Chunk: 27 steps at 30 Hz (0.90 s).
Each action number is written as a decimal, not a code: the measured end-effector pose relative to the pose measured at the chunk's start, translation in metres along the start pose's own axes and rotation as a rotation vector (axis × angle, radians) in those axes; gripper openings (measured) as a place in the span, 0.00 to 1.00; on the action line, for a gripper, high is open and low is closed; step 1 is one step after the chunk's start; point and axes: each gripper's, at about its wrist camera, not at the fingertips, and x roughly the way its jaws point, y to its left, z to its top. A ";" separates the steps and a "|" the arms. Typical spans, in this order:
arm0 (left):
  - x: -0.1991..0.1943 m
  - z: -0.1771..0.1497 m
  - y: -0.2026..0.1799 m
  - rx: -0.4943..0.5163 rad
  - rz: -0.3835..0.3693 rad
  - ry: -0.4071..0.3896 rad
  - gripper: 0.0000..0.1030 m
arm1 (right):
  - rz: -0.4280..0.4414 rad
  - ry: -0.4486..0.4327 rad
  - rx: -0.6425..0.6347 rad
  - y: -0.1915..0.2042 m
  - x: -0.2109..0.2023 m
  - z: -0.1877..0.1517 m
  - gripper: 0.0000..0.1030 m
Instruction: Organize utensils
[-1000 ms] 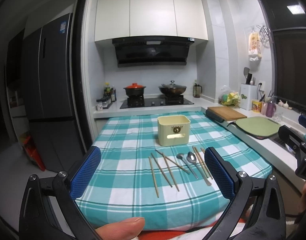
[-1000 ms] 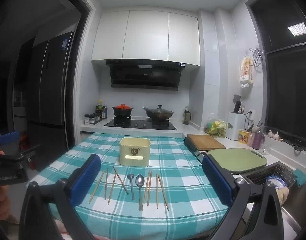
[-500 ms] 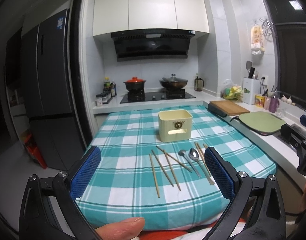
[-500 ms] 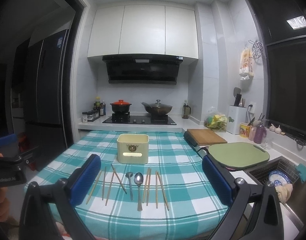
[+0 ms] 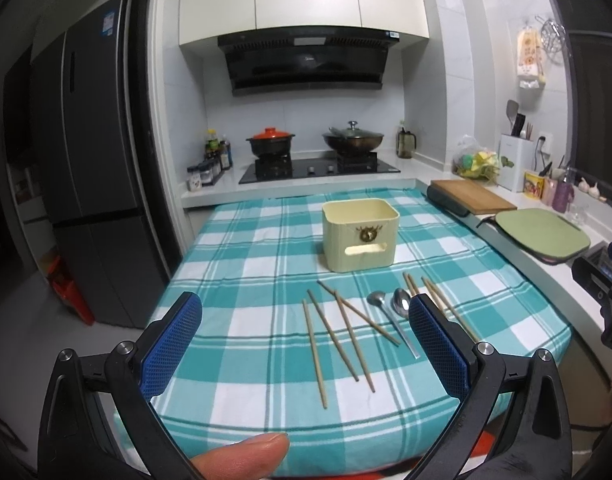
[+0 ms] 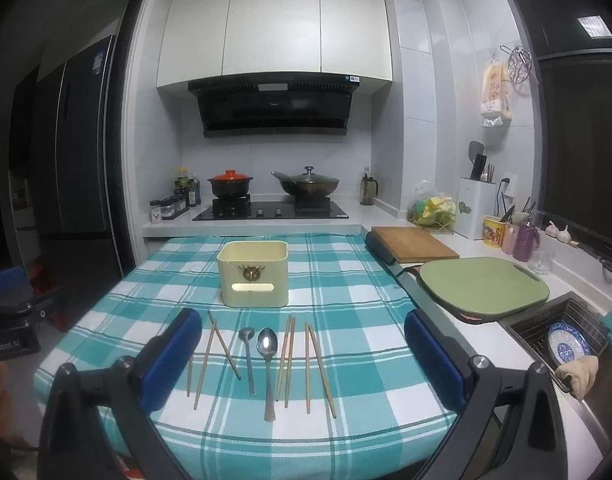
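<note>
Both grippers, left (image 5: 305, 322) and right (image 6: 302, 338), hover spread wide and empty above chopsticks (image 6: 288, 356) and spoons (image 6: 267, 360) lying loose on the checked cloth (image 6: 346, 300) before the cream bin (image 6: 253, 273). Light, stiff, likely slippery, they seem best pinched mid-shaft.

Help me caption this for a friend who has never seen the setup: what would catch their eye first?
Probably the teal checked tablecloth, with a cream bin standing at its middle. In front of the bin lie wooden chopsticks and two metal spoons, in a loose row. The blue-padded right gripper and left gripper frame the bottom of each view, both open and empty.
</note>
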 end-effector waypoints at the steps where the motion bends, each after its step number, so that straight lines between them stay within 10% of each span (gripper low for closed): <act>1: 0.004 0.002 0.001 0.002 0.004 -0.004 1.00 | -0.003 0.004 0.004 -0.001 0.006 0.000 1.00; 27: 0.052 0.008 -0.004 0.023 0.014 0.053 1.00 | -0.005 0.018 -0.073 0.009 0.049 0.005 1.00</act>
